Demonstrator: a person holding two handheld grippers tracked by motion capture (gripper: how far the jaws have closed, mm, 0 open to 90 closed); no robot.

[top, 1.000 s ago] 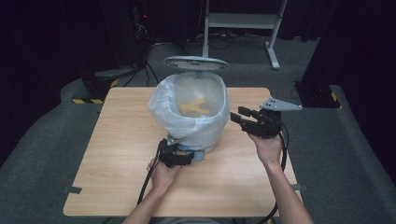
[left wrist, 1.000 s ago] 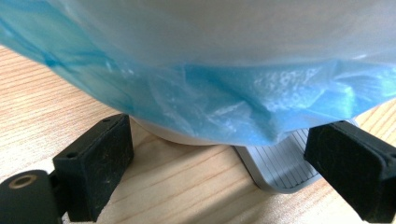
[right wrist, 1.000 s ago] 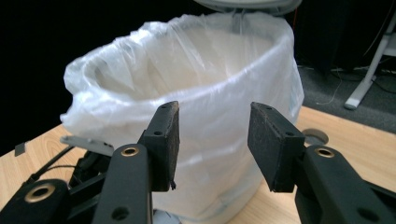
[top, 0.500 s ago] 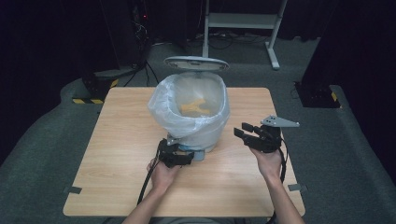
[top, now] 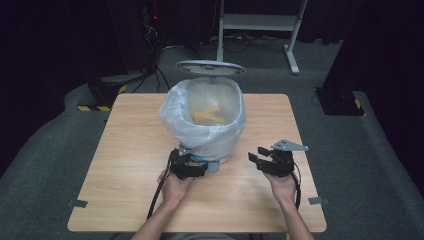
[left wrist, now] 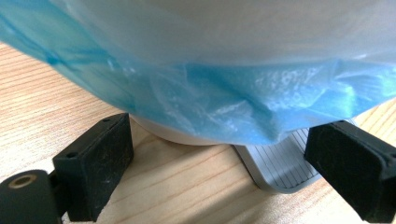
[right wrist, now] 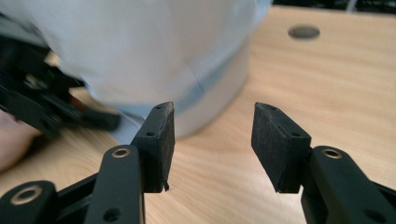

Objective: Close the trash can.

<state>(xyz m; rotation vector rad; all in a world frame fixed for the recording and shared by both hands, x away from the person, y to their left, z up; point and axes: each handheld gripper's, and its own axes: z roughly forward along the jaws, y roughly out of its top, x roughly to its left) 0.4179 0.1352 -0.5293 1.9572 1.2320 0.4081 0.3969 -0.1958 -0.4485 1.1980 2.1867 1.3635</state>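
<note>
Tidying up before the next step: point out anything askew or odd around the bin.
Nothing spilled or damaged. The thin bluish plastic liner bag hangs loose and crumpled over the white pedal bin's rim, drooping almost to the grey foot pedal.

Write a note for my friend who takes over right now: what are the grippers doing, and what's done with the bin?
Left gripper: open, low at the bin's foot, jaws either side of the grey pedal.
Right gripper: empty, jaws just opened wider, right of the bin, near the table.
Done: lid up, bag lining the bin, something yellow inside.
Left: probably handling the bag; unclear.
</note>
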